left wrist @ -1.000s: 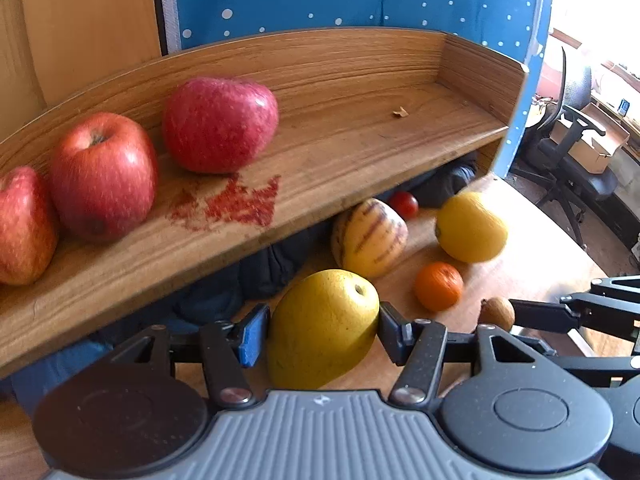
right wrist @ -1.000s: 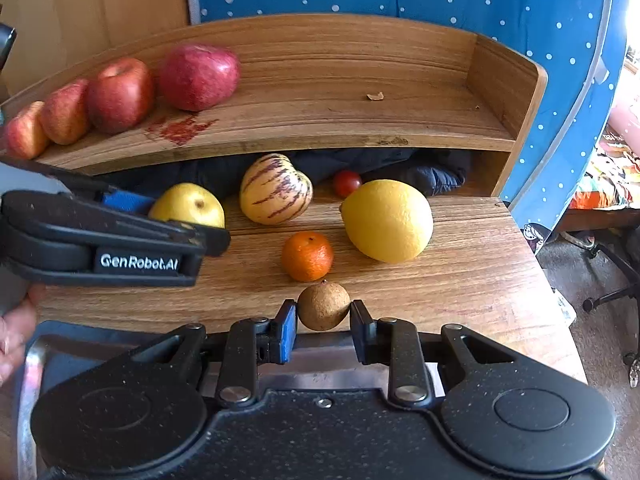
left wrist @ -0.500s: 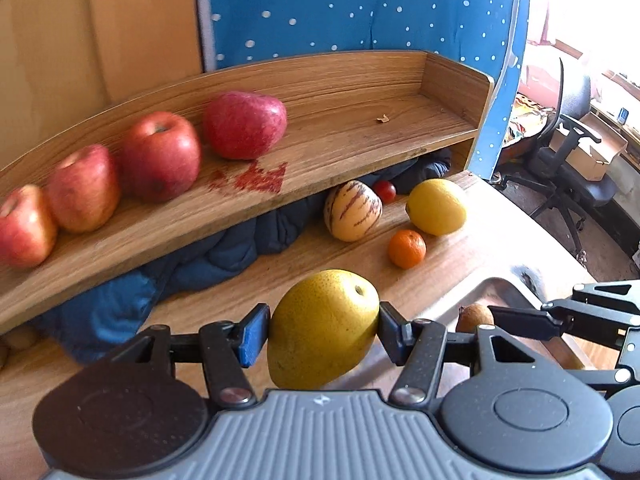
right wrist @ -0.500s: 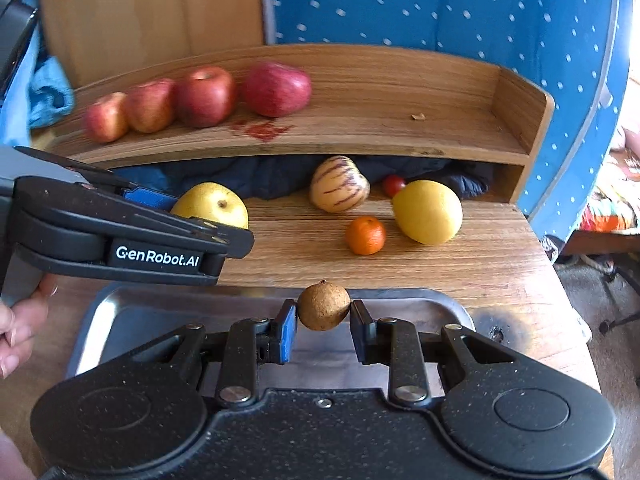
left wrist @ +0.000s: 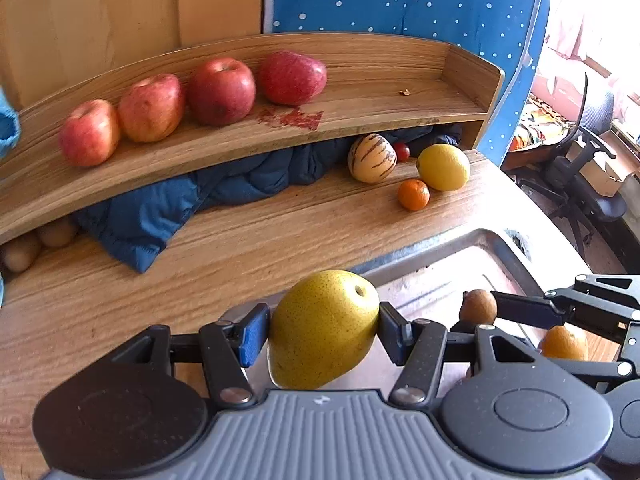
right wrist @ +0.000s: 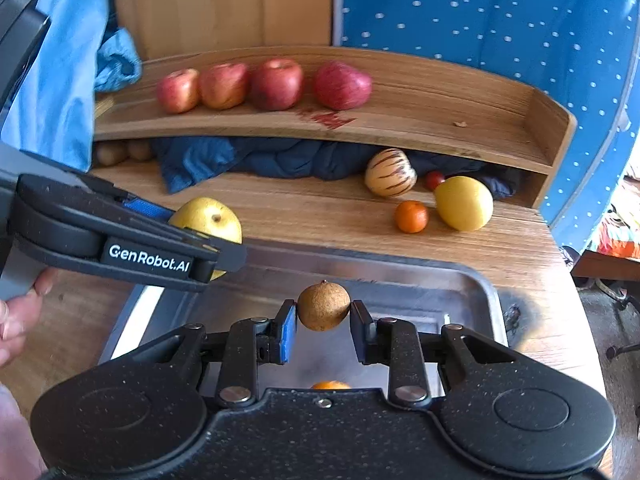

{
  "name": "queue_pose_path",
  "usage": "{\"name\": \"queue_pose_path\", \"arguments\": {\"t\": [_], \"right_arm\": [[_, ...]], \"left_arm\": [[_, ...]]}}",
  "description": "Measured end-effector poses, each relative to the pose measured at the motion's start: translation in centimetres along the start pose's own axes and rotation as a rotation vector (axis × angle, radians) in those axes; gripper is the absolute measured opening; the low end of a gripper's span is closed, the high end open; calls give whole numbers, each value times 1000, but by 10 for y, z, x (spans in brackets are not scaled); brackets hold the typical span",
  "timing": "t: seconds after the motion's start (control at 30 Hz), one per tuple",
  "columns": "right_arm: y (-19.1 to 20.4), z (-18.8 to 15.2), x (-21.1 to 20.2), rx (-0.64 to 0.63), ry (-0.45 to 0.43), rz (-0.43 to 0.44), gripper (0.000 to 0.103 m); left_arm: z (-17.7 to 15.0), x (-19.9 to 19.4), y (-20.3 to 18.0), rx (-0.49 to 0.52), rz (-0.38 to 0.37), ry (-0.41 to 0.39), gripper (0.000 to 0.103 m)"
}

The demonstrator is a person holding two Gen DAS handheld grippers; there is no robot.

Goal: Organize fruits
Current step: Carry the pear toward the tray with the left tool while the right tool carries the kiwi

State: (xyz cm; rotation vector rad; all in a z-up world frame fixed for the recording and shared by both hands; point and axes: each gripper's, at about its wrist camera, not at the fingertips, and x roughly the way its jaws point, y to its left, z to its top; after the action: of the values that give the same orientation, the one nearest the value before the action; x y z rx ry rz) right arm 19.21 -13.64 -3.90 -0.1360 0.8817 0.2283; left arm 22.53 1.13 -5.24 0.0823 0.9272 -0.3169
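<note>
Wooden shelf w/ four red apples in a row up top; below, we hold both grippers over the metal tray. Our left gripper clamps the yellow pear, right gripper pinches a small brown fruit. One orange lies in the tray.

The wooden counter carries a metal tray at lower centre, with a lemon, mandarin, striped melon and blue cloth behind. The shelf above holds four apples at upper left.
</note>
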Motion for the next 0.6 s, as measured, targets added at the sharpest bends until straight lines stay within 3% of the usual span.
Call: {"name": "queue_pose_path", "arguments": {"t": [0.6], "right_arm": [[34, -15, -7, -84, 40, 55, 30]], "left_arm": [[-28, -20, 8, -35, 3, 37, 62]]}}
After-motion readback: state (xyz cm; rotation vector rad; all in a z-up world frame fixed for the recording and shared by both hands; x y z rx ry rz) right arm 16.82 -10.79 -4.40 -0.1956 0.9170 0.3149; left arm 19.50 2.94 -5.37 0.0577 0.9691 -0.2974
